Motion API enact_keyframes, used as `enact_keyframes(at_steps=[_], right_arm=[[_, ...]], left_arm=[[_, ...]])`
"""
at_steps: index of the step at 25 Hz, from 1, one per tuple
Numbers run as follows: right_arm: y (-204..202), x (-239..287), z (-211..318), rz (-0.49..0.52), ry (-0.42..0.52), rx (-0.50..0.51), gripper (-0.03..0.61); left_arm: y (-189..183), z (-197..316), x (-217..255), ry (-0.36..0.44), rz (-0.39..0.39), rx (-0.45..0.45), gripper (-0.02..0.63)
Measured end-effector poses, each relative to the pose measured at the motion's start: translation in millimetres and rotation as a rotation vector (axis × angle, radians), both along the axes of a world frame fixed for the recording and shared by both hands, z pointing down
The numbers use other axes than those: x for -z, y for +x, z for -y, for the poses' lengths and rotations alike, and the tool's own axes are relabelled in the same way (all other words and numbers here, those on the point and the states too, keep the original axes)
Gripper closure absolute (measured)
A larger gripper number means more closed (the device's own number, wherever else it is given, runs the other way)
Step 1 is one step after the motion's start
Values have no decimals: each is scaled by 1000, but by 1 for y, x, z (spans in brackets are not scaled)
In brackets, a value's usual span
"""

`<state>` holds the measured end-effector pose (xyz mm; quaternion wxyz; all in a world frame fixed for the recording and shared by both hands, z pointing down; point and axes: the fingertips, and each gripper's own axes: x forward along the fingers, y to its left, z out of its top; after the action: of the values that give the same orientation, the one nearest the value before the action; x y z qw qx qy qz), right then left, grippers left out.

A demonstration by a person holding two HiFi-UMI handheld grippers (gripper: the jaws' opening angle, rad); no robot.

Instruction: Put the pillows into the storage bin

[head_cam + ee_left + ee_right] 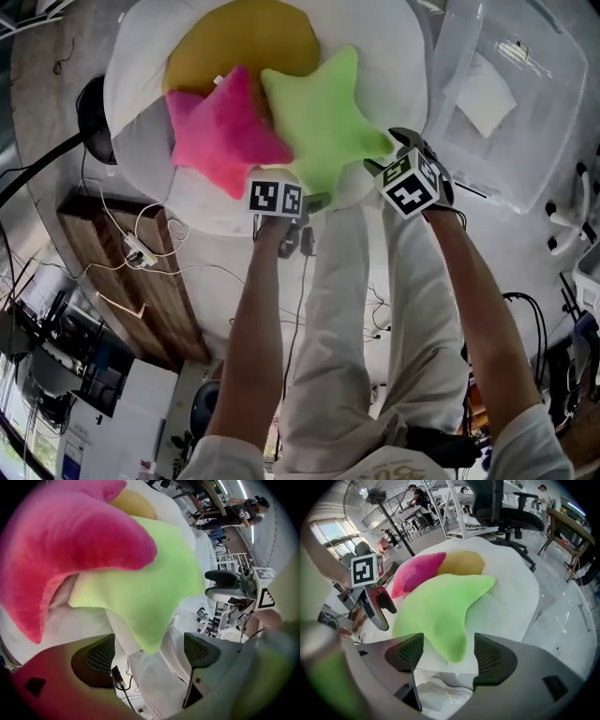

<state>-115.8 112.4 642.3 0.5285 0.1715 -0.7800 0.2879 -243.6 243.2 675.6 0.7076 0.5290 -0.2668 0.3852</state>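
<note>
While the green star pillow [440, 606] is lying on the big white cushion [511, 602], one of its points is poking in between the jaws of the right gripper [447, 656]. Those jaws are standing wide apart, and the pads are not pressing on the pillow. There is a gap showing on each side of the green point.

Another green point is hanging just in front of the left gripper [150, 656]. Its jaws are standing wide apart too, and they are not squeezing anything.

The pink star pillow [70, 545] is sitting up and to the left of the left gripper, with one pink arm lying over the green pillow. The yellow pillow [461, 563] is peeking out behind both stars, on the far side from the two grippers. All three pillows are resting on the white cushion.

The clear storage bin [525, 112] is sitting on the floor off to the right of the right gripper, away from the pillows. A white sheet [487, 94] is lying inside it.

The two grippers are hanging near each other, side by side, both pointing down at the green pillow.
</note>
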Motion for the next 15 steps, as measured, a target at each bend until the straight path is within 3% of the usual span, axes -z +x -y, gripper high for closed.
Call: enact_keyframes(at_steps=[7, 12, 15], right_arm=[[-7, -23, -5, -60, 6, 129, 221], [-9, -31, -6, -81, 0, 151, 216], [-11, -37, -5, -84, -11, 150, 216]], left_arm=[[8, -6, -22, -44, -12, -18, 143], [17, -2, -34, -42, -23, 3, 146], [24, -1, -38, -40, -23, -29, 132]])
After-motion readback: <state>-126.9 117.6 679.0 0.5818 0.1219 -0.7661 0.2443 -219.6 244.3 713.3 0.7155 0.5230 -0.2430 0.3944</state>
